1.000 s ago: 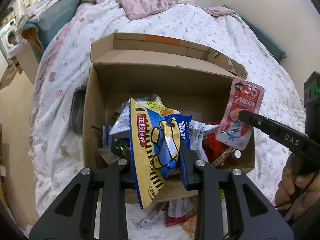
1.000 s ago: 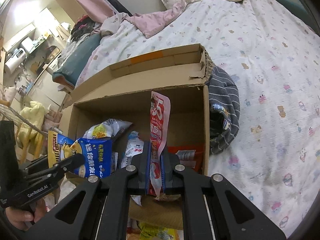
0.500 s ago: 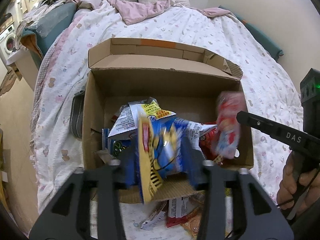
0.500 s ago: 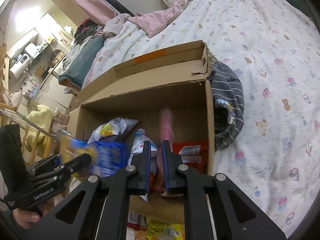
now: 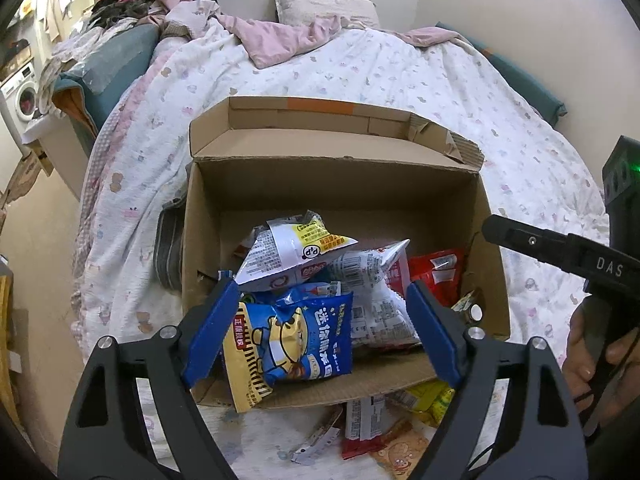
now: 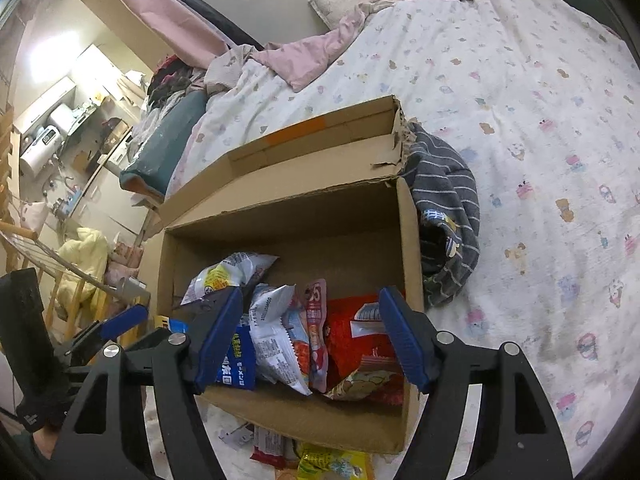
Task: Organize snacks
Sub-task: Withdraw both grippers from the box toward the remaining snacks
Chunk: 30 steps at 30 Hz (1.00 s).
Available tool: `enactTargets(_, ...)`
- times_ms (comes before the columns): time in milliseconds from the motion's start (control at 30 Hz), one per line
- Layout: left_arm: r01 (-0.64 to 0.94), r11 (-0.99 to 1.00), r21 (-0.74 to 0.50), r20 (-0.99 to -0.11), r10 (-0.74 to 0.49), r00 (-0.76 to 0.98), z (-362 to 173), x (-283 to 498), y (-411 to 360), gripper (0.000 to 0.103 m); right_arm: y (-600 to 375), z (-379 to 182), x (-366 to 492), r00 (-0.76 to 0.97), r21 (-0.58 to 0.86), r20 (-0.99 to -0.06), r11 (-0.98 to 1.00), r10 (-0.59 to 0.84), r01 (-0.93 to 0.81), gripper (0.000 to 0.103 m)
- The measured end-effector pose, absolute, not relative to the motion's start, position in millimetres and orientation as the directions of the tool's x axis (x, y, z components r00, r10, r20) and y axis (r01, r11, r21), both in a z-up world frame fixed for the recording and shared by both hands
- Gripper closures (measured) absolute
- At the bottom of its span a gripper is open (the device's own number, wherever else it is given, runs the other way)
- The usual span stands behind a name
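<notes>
Both claws' jaws have just sprung wide, empty: left gripper, right gripper. Blue-yellow crisp bag and pink "35" pouch lie inside the brown cardboard box, lower centre.

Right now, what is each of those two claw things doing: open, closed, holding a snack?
Left gripper: jaws just opened, nothing held; blue snack bag lies in the box.
Right gripper: jaws just opened, nothing held.
</notes>
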<state>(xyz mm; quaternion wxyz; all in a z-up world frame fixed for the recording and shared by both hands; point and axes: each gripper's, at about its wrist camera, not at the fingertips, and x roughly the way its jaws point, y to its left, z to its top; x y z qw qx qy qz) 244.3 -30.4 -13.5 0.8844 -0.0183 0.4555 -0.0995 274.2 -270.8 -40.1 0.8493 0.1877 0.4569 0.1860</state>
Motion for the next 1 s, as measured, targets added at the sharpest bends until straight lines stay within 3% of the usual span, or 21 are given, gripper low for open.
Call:
enactTargets(733, 0.153, 0.988, -0.027, -0.749, -0.121, 0.651, 12, 191, -13, 0.020, -289, -25, 230, 0.556, 0.485, -0.704, 0.871, 0.442, -0.080, 0.029)
enactTargets(1000, 0.121, 0.987, -0.104, -0.777, -0.156, 0.609, 8, 158, 1, 0.015, -300, -24, 196, 0.571, 0.510, -0.693, 0.859, 0.441, -0.045, 0.029)
